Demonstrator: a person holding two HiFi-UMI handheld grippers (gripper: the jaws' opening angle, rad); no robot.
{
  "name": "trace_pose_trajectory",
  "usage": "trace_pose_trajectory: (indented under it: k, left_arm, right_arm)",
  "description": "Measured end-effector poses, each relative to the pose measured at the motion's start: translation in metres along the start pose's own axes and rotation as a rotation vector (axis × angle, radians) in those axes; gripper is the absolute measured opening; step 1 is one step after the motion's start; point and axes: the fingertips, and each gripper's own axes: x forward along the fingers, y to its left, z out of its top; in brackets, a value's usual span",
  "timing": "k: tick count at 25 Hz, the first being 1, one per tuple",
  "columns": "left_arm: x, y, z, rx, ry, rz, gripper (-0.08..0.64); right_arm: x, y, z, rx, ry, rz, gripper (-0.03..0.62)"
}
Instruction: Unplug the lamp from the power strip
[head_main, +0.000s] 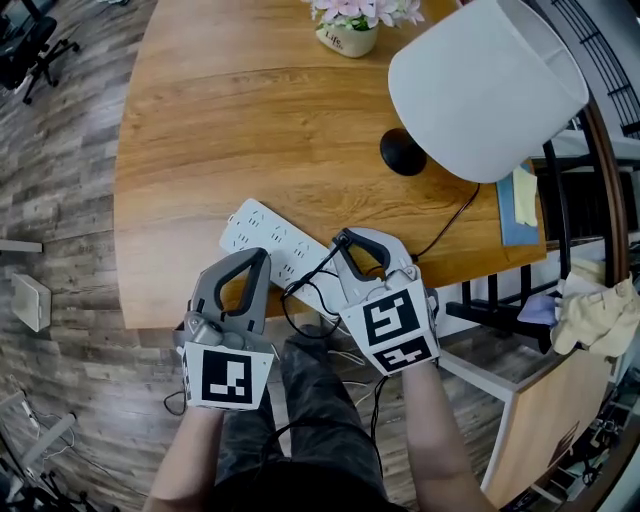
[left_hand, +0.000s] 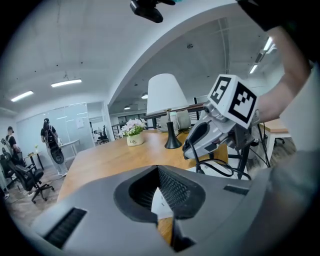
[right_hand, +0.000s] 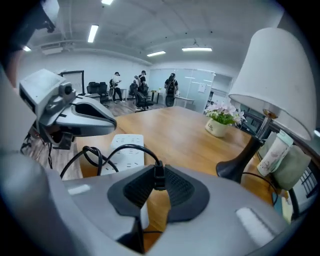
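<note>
Right gripper (right_hand: 159, 174) fingers pinch the small black lamp plug (right_hand: 159, 182): probably light and rigid, so grip its body, not the floppy black cord (right_hand: 102, 152). Left gripper (left_hand: 158, 171) fingers closed, empty.

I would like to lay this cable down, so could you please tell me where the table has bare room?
The wide stretch of table left of the lamp base and flower pot, beyond the power strip, is bare. The near edge is crowded: strip, cable, left gripper, right gripper.
</note>
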Motion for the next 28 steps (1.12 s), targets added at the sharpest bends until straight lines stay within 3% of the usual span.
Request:
trace_pose_trajectory:
  k: [9, 15, 23, 28]
  left_arm:
    - [-0.021, 0.011, 0.003, -0.016, -0.006, 0.035, -0.005]
    - [-0.028, 0.017, 0.005, -0.016, -0.012, 0.046, -0.005]
    - [-0.032, 0.023, 0.005, -0.033, -0.024, 0.064, -0.005]
    - [-0.032, 0.026, 0.000, -0.041, -0.028, 0.075, -0.005]
  right_arm:
    - [0.014, -0.009, -0.001, 0.028, 0.165, 0.024, 0.126]
    - [0.014, -0.007, -0.016, -0.077, 0.355, 0.087, 0.156]
    - [0.006, 0.000, -0.036, -0.183, 0.583, 0.241, 0.156]
    - [0.002, 0.000, -0.039, -0.189, 0.626, 0.270, 0.160]
